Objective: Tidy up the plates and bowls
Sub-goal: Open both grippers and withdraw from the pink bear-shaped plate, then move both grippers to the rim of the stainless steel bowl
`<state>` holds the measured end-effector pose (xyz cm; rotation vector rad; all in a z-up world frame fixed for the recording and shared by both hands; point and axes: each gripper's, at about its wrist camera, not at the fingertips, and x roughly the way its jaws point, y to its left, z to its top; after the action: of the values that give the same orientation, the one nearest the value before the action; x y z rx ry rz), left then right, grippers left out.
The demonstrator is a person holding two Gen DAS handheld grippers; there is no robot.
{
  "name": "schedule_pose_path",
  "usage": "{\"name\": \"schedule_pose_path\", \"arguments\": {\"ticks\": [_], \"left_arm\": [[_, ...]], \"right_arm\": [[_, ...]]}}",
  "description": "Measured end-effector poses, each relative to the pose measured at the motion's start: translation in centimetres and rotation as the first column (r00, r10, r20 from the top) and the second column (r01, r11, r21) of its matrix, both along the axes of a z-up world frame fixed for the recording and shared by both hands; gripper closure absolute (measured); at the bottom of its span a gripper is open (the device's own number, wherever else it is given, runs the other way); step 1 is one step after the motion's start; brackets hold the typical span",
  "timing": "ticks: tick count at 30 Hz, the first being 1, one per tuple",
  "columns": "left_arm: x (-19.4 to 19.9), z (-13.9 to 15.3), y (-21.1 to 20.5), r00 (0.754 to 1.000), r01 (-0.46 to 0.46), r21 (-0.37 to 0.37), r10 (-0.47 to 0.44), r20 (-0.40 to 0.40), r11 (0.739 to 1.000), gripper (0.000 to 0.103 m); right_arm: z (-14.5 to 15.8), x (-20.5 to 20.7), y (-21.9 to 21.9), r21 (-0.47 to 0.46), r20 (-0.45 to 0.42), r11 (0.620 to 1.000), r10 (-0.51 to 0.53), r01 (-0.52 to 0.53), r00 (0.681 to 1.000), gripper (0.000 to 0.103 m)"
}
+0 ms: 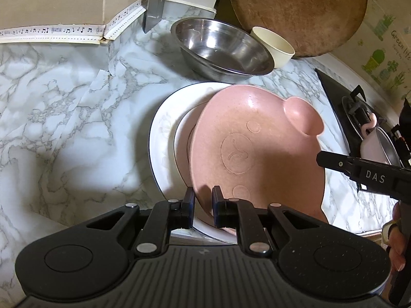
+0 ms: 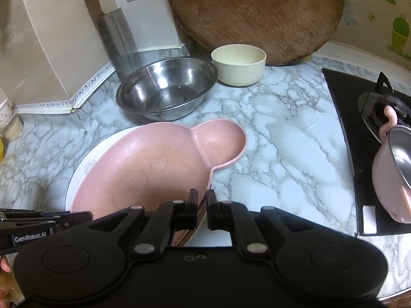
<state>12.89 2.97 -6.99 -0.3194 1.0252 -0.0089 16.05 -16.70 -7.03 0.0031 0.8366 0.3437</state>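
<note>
A pink animal-shaped plate (image 1: 257,138) (image 2: 154,169) with a small round ear compartment sits over a white dark-rimmed plate (image 1: 160,133) (image 2: 84,169), offset to the right. A smaller pale plate (image 1: 183,141) lies inside the white one, under it. My left gripper (image 1: 203,202) is shut on the pink plate's near left rim. My right gripper (image 2: 201,205) is shut on its near right rim. Each gripper shows in the other view: the right gripper (image 1: 322,158) at the right edge, the left gripper (image 2: 86,217) at lower left.
A steel bowl (image 1: 221,46) (image 2: 167,87) and a cream bowl (image 1: 276,47) (image 2: 239,64) stand behind the plates on the marble counter (image 2: 282,138). A round wooden board (image 2: 257,12) and a cleaver (image 2: 120,38) lean on the wall. The stove (image 2: 344,118) with a pink pot (image 2: 385,179) is at right.
</note>
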Motion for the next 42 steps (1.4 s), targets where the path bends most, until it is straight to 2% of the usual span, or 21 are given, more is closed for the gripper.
{"name": "schedule_pose_path", "arguments": {"ticks": [8, 14, 19, 25, 27, 28, 29, 30, 33, 35, 37, 38, 39, 41, 42], "left_arm": [[0.1, -0.4, 1.0, 1.0, -0.026, -0.05, 0.026, -0.005, 0.998, 0.09], [0.0, -0.1, 1.2, 0.999, -0.033, -0.041, 0.033, -0.001, 0.999, 0.089], [-0.5, 0.7, 0.8, 0.999, -0.036, 0.008, 0.036, 0.015, 0.999, 0.087], [-1.3, 2.1, 0.5, 0.998, -0.032, 0.053, 0.028, 0.063, 0.998, 0.073], [-1.6, 2.7, 0.4, 0.996, -0.03, 0.072, 0.024, 0.083, 0.997, 0.067], [-1.7, 3.1, 0.3, 0.995, -0.03, 0.079, 0.022, 0.094, 0.996, 0.06], [-1.8, 3.4, 0.3, 0.994, -0.031, 0.086, 0.022, 0.106, 0.996, 0.052], [-2.0, 3.7, 0.2, 0.993, -0.031, 0.092, 0.019, 0.12, 0.995, 0.05], [-2.1, 4.5, 0.1, 0.989, -0.028, 0.11, 0.012, 0.147, 0.994, 0.048], [-2.0, 5.1, 0.1, 0.987, -0.026, 0.115, 0.007, 0.159, 0.993, 0.048], [-1.9, 5.6, 0.1, 0.985, -0.026, 0.124, 0.004, 0.174, 0.992, 0.048], [-1.8, 5.9, 0.1, 0.983, -0.027, 0.126, 0.004, 0.181, 0.992, 0.046], [-1.7, 6.1, 0.1, 0.982, -0.029, 0.125, 0.005, 0.188, 0.992, 0.043], [-1.4, 6.6, 0.2, 0.979, -0.035, 0.122, 0.01, 0.204, 0.992, 0.031], [-1.3, 6.8, 0.2, 0.977, -0.037, 0.125, 0.01, 0.212, 0.991, 0.03]], "right_arm": [[0.0, 0.0, -0.4, 0.05, -0.023, 0.999, -0.003, 0.004, 1.0, 0.095], [0.5, -0.6, -0.4, 0.039, -0.004, 0.999, 0.01, -0.01, 1.0, 0.094], [1.2, -1.4, -0.2, 0.02, 0.035, 0.999, 0.044, -0.045, 0.998, 0.093], [2.1, -2.3, -0.1, 0.008, 0.075, 0.997, 0.075, -0.076, 0.994, 0.087], [2.4, -2.6, 0.0, 0.006, 0.091, 0.996, 0.086, -0.087, 0.992, 0.083], [2.5, -2.7, 0.1, 0.003, 0.097, 0.996, 0.09, -0.091, 0.991, 0.081], [2.7, -2.9, 0.1, 0.004, 0.104, 0.995, 0.096, -0.097, 0.99, 0.077], [2.8, -3.1, 0.1, 0.006, 0.111, 0.995, 0.099, -0.1, 0.989, 0.068], [3.5, -3.6, 0.2, 0.013, 0.142, 0.994, 0.105, -0.108, 0.984, 0.048], [4.0, -3.8, 0.2, 0.012, 0.157, 0.993, 0.111, -0.114, 0.981, 0.044], [4.5, -3.8, 0.1, 0.013, 0.173, 0.993, 0.115, -0.119, 0.978, 0.034], [4.8, -3.8, 0.1, 0.012, 0.182, 0.992, 0.118, -0.123, 0.976, 0.024], [5.1, -3.8, 0.1, 0.011, 0.193, 0.992, 0.121, -0.126, 0.974, 0.018], [5.8, -3.7, 0.1, 0.008, 0.214, 0.992, 0.125, -0.13, 0.969, 0.017], [6.1, -3.5, 0.0, 0.01, 0.221, 0.991, 0.126, -0.132, 0.967, 0.015]]}}
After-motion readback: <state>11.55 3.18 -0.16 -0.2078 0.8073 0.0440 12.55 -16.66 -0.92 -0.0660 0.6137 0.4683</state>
